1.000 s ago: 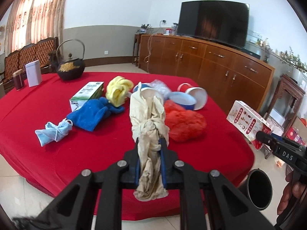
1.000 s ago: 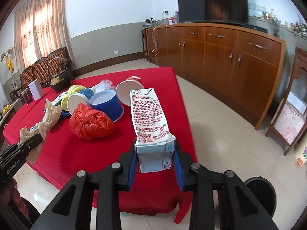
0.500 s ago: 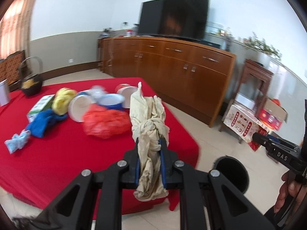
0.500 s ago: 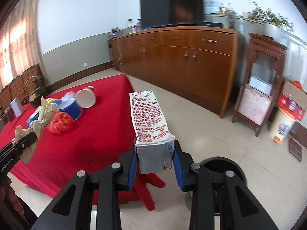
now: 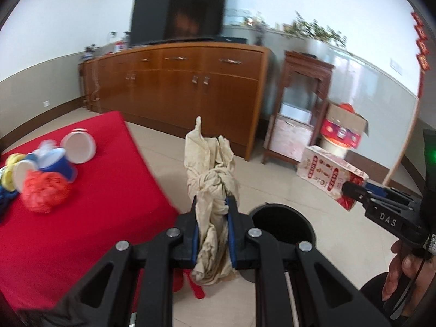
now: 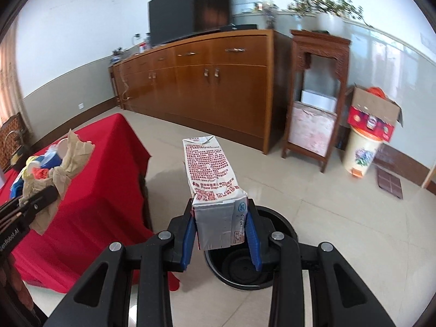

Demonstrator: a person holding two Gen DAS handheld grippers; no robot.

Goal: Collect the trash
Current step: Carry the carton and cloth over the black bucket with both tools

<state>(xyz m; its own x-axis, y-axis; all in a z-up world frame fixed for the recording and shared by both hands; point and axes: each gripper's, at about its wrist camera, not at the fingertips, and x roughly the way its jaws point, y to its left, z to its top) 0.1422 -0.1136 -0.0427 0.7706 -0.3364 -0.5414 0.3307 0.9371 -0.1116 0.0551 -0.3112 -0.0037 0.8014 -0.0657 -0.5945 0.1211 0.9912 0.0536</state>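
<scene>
My left gripper (image 5: 212, 212) is shut on a crumpled beige paper bag (image 5: 211, 174), held beside the table's corner and just left of a black trash bin (image 5: 283, 224) on the floor. My right gripper (image 6: 220, 218) is shut on a white carton with red print (image 6: 211, 171), held right above the same black bin (image 6: 245, 267). The carton also shows at the right of the left wrist view (image 5: 331, 173), and the beige bag at the left of the right wrist view (image 6: 61, 169).
A table with a red cloth (image 5: 81, 218) holds a red plastic bag (image 5: 43, 192), a blue paper bowl (image 5: 58, 164), a white cup (image 5: 79, 150) and other trash. A long wooden sideboard (image 6: 207, 79), a small wooden stand (image 6: 316, 100) and a white bin under a cardboard box (image 6: 362, 150) line the wall.
Both grippers have swung right, away from the table, still holding their loads. The black bin has come in under the right gripper and close to the left one.
</scene>
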